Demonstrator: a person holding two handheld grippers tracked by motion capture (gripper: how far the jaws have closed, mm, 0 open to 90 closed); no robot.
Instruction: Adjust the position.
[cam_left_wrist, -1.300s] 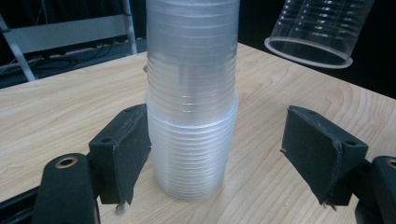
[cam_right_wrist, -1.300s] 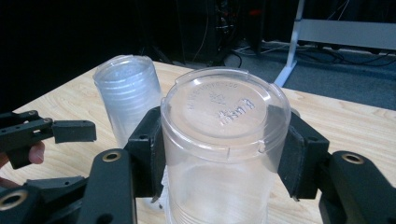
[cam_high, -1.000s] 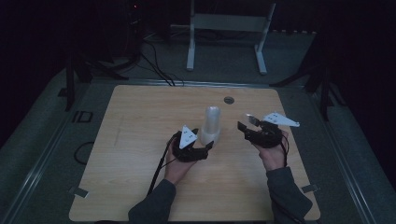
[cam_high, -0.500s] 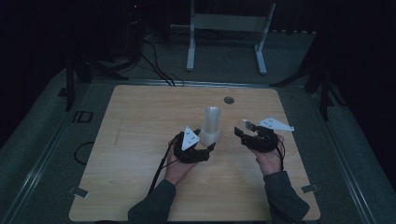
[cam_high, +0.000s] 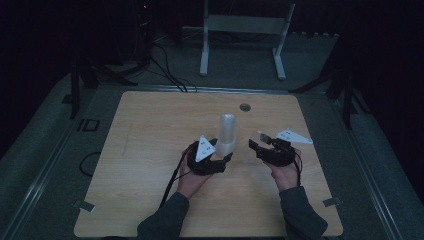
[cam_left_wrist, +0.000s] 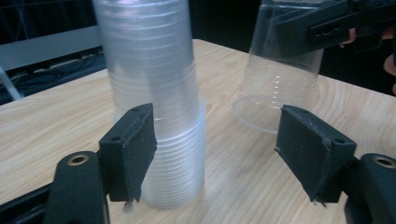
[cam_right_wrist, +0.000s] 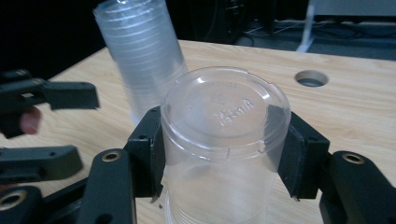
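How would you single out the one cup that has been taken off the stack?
On the wooden table, just right of the tall stack of clear cups, the right gripper clamps a single clear plastic cup. Unlike the stack, it is one cup alone, upside down, flat base up, and pinched between two black pads.

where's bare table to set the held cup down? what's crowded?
Bare wood: the table's whole left half beside the cup stack; the near strip by the sleeves; the far-right corner past the cable hole. Crowded: the centre, where the left gripper, the stack, and the right gripper, clamping the single cup, sit close.
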